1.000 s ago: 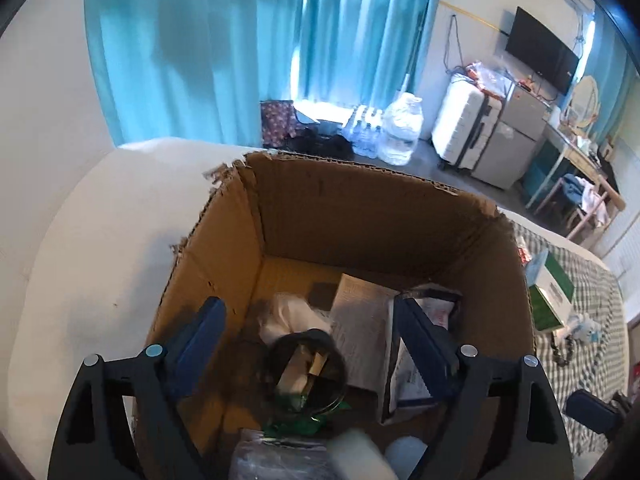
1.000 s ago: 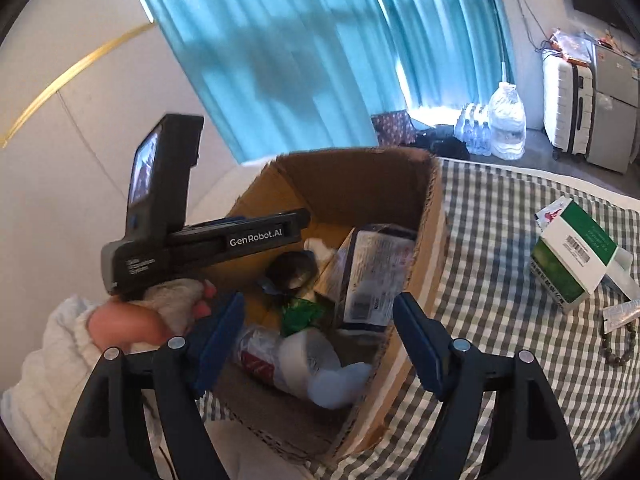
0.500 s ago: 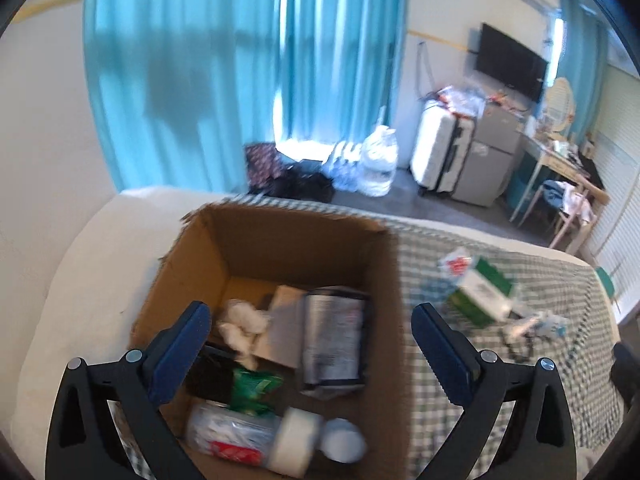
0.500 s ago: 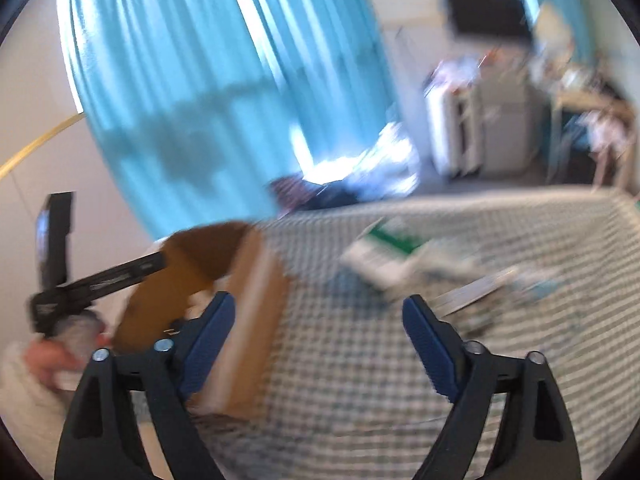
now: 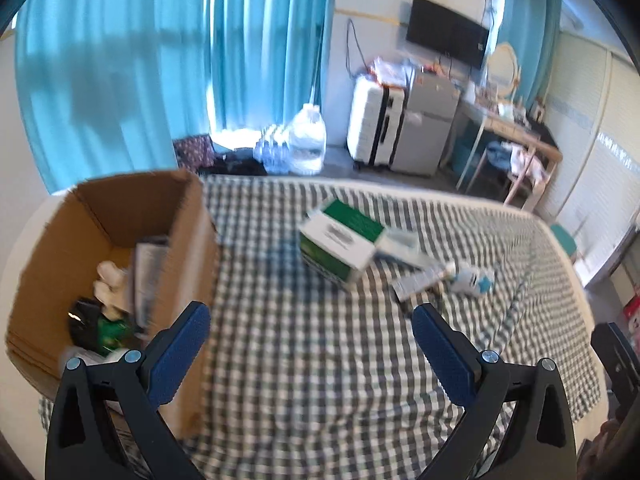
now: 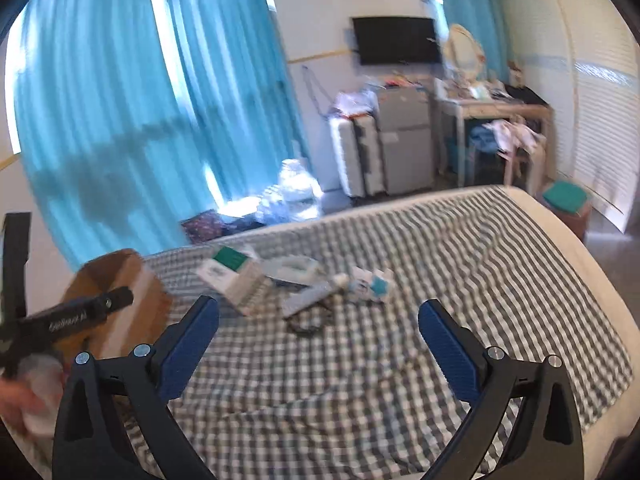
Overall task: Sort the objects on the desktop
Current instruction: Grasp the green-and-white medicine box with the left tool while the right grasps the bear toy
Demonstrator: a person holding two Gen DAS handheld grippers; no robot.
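Observation:
An open cardboard box point(image 5: 120, 216) stands at the left of the checked cloth point(image 5: 320, 380), with papers, a dark round thing and other small items inside. A green and white carton point(image 5: 344, 240) lies mid-cloth, with a flat grey strip point(image 5: 420, 280) and a small white and blue pack point(image 5: 472, 280) to its right. My left gripper point(image 5: 310, 312) is open and empty over bare cloth, short of the carton. My right gripper point(image 6: 319, 306) is still opening, with nothing between its fingers. It faces the carton point(image 6: 236, 276), the pack point(image 6: 376, 282) and a dark looped cord point(image 6: 308, 322). The box point(image 6: 128, 292) is at its left.
The left gripper's black body point(image 6: 72, 316) and a hand point(image 6: 24, 400) show at the right view's left edge. Beyond the cloth's far edge are a water jug point(image 5: 306, 144), a white suitcase point(image 5: 376, 120), a desk point(image 5: 516, 136) and blue curtains point(image 5: 160, 60).
Both views have swung right, from the cardboard box to the items on the checked cloth. The left gripper has drawn back out of the box. Both pairs of jaws stand wider.

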